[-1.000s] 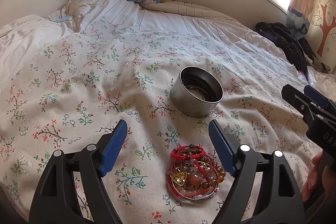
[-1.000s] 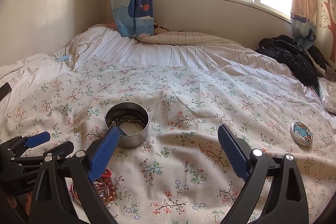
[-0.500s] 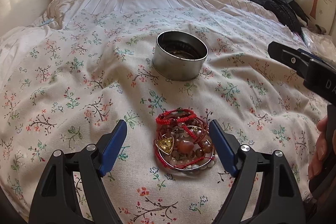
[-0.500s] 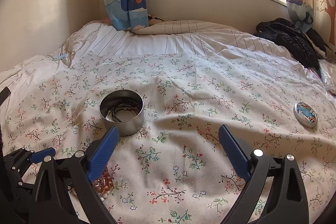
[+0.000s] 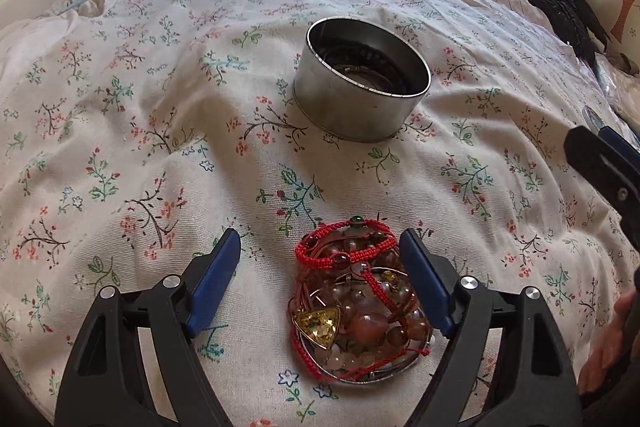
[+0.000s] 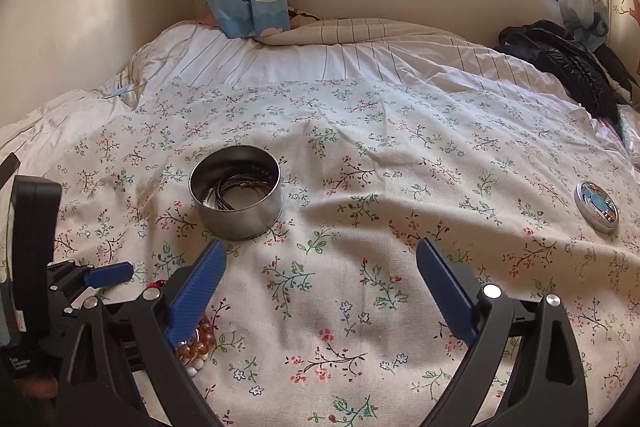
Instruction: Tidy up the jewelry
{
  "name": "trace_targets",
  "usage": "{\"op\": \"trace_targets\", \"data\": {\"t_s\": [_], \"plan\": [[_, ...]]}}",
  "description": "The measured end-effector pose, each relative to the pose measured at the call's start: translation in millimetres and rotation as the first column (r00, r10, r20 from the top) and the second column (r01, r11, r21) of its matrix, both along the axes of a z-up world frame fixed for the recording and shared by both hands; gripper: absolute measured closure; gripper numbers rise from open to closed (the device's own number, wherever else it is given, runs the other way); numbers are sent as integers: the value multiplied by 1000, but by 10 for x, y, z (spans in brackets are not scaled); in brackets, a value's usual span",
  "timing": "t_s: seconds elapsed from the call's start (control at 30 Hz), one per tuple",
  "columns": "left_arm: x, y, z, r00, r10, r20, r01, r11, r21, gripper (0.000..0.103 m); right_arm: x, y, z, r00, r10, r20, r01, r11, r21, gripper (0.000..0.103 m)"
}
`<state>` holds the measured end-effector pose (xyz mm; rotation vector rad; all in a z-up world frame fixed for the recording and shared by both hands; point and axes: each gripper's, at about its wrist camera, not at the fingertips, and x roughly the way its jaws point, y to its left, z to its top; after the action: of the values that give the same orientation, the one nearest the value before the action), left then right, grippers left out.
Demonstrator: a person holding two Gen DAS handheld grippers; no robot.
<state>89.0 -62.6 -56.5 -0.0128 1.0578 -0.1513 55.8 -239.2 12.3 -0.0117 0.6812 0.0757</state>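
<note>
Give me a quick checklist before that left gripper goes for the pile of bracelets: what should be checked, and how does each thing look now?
1. Left gripper open: ok; its jaws have just been closing a little, yet nothing is pinched.
2. Pile of bracelets between the jaws: ok, though nearer the right-hand pad than the left.
3. Bracelets free of each other: not ok; red cords and beads are tangled on a shallow metal dish.
4. Metal tin upright and open: ok; cords already lie inside.
5. Right gripper out of the way: ok; open over bare floral bedspread.
6. Tin lid nearby: ok, off to the right.
</note>
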Motion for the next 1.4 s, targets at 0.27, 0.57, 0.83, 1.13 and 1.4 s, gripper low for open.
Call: {"op": "trace_targets", "data": {"t_s": [0.27,0.57,0.83,1.13,1.4], "plan": [[-7,258,34,999,53,-1,-53,989,-135,84,25,13,-63,999,21,-32,-20,1000,23,11],[-7,635,82,988,153,-3,-148,950,-276,84,93,273,-273,973,193,-124,-185,980,80,11],[12,696,41,983,183,-23,-183,949,-258,84,227,690,-471,909,371,-191,-346,925,155,13],[57,735,-22,980,192,-50,-198,950,-241,83,540,827,-780,840,445,-311,-376,890,258,84],[58,690,-6,985,170,-21,-171,963,-210,83,309,495,-525,886,414,-209,-319,871,373,100]]}}
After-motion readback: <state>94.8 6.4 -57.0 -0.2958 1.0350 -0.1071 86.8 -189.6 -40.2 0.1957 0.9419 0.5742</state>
